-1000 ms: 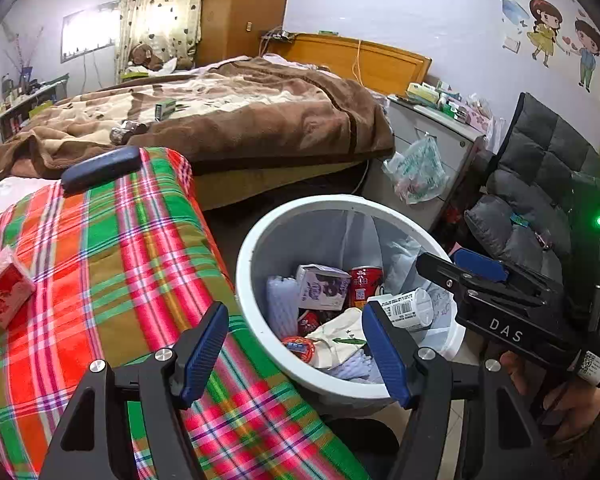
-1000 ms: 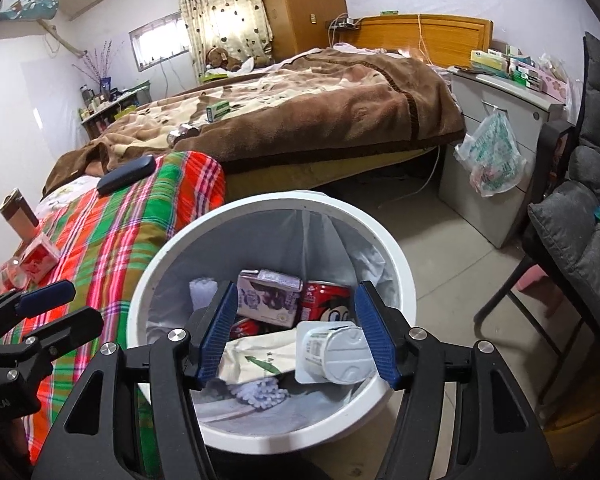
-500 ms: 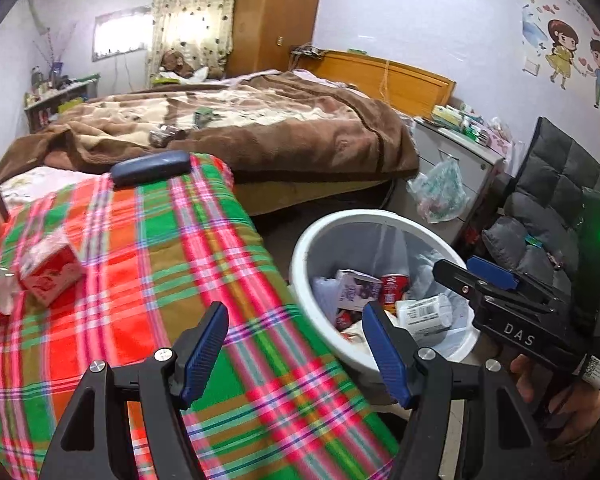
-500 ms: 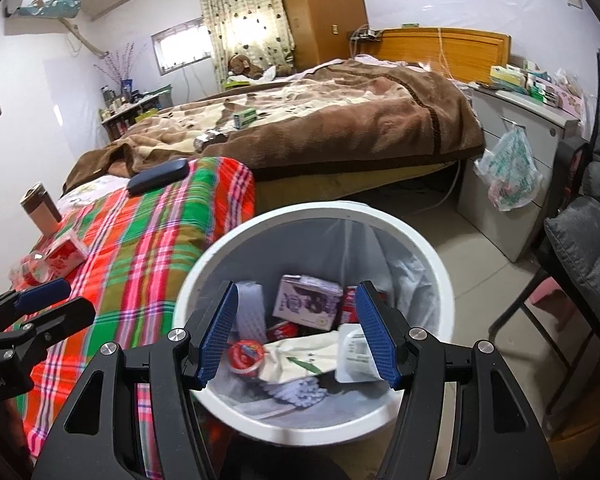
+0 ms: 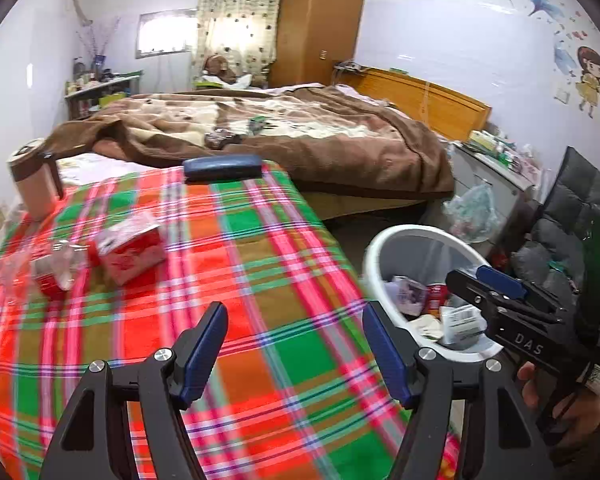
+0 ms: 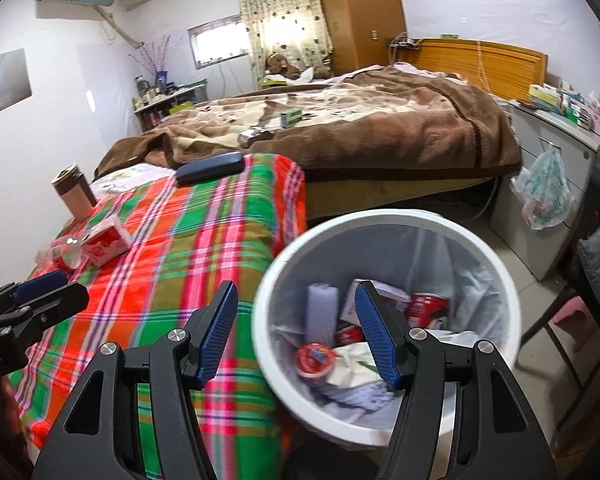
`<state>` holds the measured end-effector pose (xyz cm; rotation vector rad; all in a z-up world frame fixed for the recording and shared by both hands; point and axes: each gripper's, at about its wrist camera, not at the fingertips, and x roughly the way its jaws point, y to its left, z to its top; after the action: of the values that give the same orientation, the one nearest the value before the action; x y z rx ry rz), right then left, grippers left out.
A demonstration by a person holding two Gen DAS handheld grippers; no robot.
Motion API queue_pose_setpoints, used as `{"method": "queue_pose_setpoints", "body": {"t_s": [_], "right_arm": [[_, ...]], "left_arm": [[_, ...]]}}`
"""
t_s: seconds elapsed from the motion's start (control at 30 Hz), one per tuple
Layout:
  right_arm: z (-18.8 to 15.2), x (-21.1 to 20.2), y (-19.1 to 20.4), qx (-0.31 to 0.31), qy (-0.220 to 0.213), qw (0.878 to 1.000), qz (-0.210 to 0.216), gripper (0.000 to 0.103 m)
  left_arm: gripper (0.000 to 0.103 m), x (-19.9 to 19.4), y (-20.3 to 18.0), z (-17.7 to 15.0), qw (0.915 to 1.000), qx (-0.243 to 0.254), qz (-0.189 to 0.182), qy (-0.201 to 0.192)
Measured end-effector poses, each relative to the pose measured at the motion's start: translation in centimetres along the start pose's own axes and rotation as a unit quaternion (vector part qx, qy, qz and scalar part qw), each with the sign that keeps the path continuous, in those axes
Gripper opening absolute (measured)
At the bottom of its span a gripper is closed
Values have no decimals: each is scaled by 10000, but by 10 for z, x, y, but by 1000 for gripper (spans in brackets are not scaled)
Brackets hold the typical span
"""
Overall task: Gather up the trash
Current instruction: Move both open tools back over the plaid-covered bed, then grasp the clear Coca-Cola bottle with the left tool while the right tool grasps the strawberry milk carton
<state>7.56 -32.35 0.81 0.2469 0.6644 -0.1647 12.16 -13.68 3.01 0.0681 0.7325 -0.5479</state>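
A white trash bin with a liner stands on the floor right of the table and holds cartons, a red can and wrappers. A red carton and crumpled clear plastic over a red item lie on the plaid tablecloth at the left. My left gripper is open and empty above the cloth; it also shows in the right wrist view. My right gripper is open and empty over the bin's left rim; it also shows in the left wrist view.
A dark blue case lies at the table's far edge. A tumbler stands at the far left. A bed with a brown blanket is behind. A cabinet with a hanging plastic bag and a grey chair are at the right.
Both grippers have swung left, from over the bin toward the table. The red carton, plastic and tumbler have come into view. Both stay open and empty.
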Motion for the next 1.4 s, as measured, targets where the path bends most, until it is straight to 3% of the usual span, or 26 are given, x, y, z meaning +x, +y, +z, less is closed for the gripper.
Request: {"method": "queue_pose_setpoints", "body": {"t_s": [0.33,0.8,1.0,1.13,1.4], "right_arm": [[2,16,52,-461,83,9979,447,62],[6,42,113,-996,374,9904,885,62],[10,53,135,-1087,477,9876,1032,62],[14,63,151,-1150,521,9861,1077,62],[19,84,172,-1133,674,9849,1126,62]], "left_arm": [[70,-18,79,-9,9963,-575,627,-84],[70,-36,192,-18,9824,-1235,1397,-137],[70,-33,227,-12,9803,-1239,1534,-142],[76,-24,242,1,9837,-1073,1438,-74],[77,4,259,22,9876,-660,1420,133]]}}
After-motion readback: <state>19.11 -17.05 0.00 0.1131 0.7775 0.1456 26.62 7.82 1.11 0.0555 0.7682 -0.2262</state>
